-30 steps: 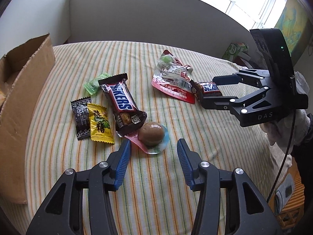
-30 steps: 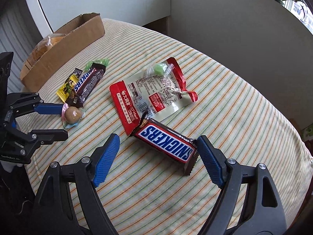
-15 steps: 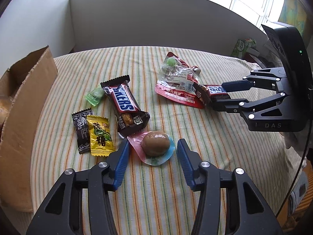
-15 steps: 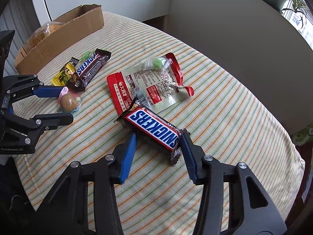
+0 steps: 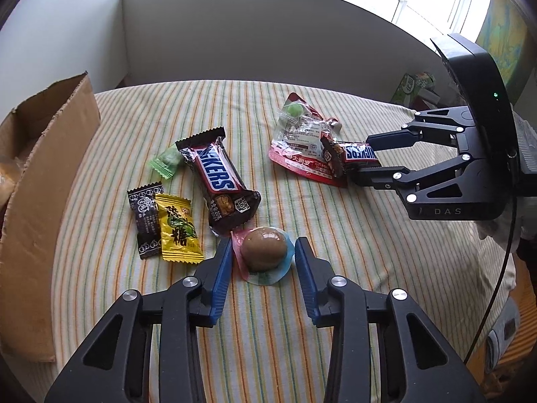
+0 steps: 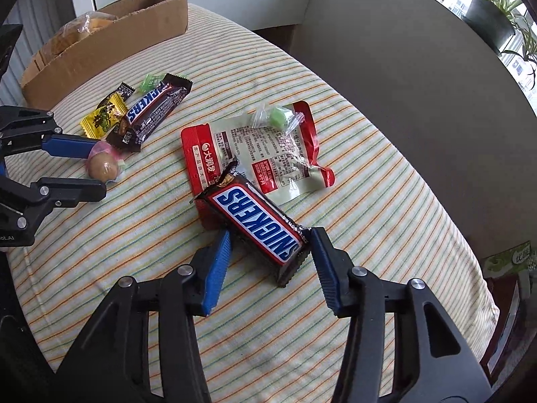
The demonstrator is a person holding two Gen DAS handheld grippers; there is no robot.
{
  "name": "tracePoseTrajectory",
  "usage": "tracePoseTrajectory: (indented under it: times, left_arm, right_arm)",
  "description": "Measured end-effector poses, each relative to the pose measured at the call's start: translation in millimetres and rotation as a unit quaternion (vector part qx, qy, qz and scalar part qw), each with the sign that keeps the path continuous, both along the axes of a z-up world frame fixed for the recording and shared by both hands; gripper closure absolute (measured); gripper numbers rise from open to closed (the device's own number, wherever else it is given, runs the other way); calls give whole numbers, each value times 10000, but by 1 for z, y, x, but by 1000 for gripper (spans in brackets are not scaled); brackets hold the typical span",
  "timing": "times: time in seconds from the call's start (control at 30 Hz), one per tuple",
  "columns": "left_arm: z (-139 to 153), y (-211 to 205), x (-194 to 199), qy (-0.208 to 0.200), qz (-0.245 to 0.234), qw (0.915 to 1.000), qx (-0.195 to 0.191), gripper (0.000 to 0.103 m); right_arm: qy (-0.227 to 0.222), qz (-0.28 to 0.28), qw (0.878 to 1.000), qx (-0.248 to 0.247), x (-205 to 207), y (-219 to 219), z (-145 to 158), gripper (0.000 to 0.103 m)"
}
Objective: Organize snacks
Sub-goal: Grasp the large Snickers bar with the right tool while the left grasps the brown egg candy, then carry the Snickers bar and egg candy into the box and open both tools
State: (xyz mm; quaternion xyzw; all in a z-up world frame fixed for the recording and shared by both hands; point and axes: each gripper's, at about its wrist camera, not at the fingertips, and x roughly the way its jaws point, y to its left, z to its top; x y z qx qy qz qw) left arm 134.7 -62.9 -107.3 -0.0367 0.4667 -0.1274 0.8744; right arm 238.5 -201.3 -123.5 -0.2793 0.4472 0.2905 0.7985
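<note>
On the striped tablecloth [image 5: 268,336] lies a brown egg in a clear pack [image 5: 263,248]. My left gripper [image 5: 263,257] straddles it, jaws closing, pads at the pack's rim but not squeezing the egg. My right gripper [image 6: 270,241] holds one Snickers bar [image 6: 258,221] by its near end, tilted over a red-and-clear pouch [image 6: 265,147]; its jaws are easing open a little, with the pads still against the wrapper. In the left wrist view the same bar [image 5: 359,152] sits between the right gripper's fingers [image 5: 386,141]. A second Snickers bar [image 5: 218,174] lies by the egg.
An open cardboard box [image 5: 43,168] stands at the table's left edge with bagged food inside [image 6: 84,25]. Green [image 5: 167,161], black [image 5: 146,215] and yellow [image 5: 178,231] candies lie beside the second bar. A green carton [image 6: 510,258] sits beyond the table's right edge.
My left jaws narrowed and now flank the egg, which lay ahead of them before. My right jaws went from wide around the flat Snickers bar to gripping it, and the bar has tilted up.
</note>
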Motion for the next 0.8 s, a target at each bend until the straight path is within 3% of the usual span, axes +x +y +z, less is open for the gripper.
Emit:
tracePoseTrajectory:
  times: [0.13, 0.3, 0.8]
  left_arm:
    - [1, 2, -1, 0, -7, 10000, -79, 71]
    - [3, 6, -4, -5, -26, 9999, -151, 72]
    - [25, 29, -27, -192, 69, 9989, -427, 72]
  right_arm:
    - [16, 68, 10000, 1, 5, 7, -2, 51]
    - [68, 42, 9999, 120, 2, 11, -2, 63]
    - [43, -44, 9984, 569, -36, 21, 14, 67]
